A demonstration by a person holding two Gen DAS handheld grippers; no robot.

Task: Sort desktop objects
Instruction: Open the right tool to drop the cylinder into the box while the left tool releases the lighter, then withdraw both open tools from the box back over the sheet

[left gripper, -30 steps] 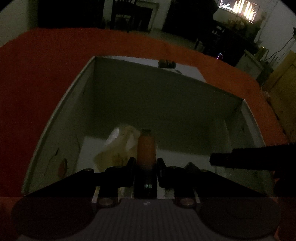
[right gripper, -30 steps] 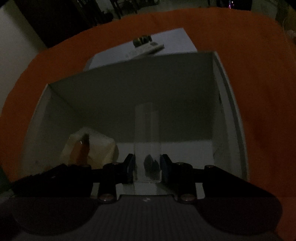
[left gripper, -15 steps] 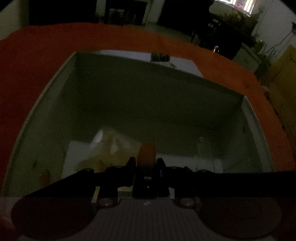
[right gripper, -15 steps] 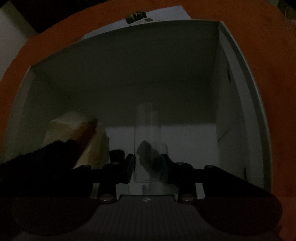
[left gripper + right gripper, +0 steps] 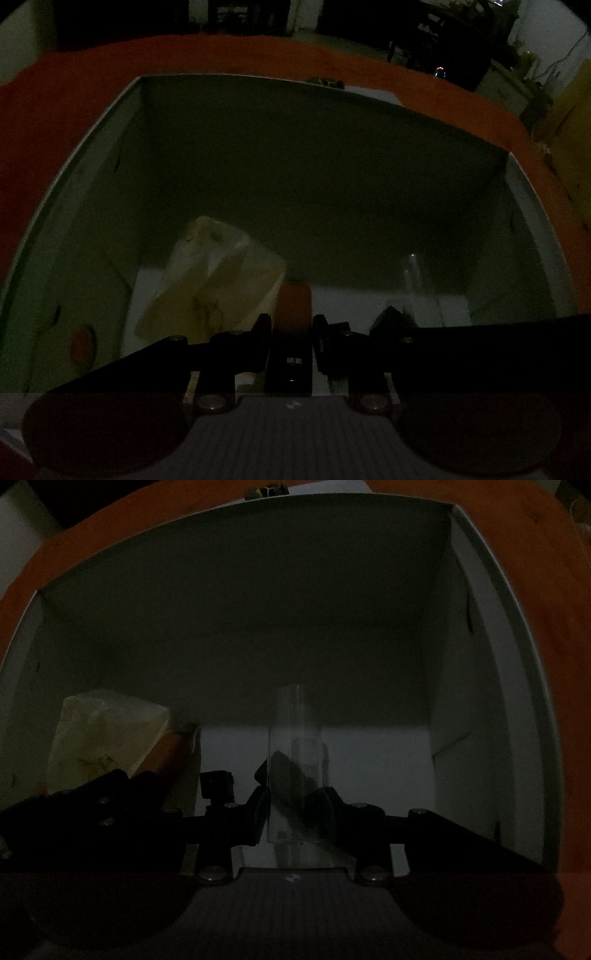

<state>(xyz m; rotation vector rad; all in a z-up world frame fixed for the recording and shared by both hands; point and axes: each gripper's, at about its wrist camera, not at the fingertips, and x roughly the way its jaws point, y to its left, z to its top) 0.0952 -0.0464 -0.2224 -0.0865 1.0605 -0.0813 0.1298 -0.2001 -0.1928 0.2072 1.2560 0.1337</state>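
Both grippers are lowered inside a deep white box (image 5: 92, 155) on an orange tabletop. My left gripper (image 5: 293, 325) is shut on an orange-and-black stick-shaped object (image 5: 293, 302), its tip pointing down toward the box floor. My right gripper (image 5: 295, 797) is shut on a clear plastic tube (image 5: 295, 738), held upright over the floor of the box (image 5: 480, 554). A pale yellowish crumpled packet (image 5: 218, 273) lies in the box's left part; it also shows in the right wrist view (image 5: 103, 731). The clear tube shows faintly in the left view (image 5: 415, 273).
The orange tabletop (image 5: 74, 85) surrounds the box. A white sheet with a small dark object (image 5: 266, 489) lies beyond the box's far wall. The left gripper's body (image 5: 92, 801) shows at the lower left of the right view. Dark furniture stands in the background.
Both grippers have moved down and deeper into the box with their objects still held. The box walls now fill most of both views.
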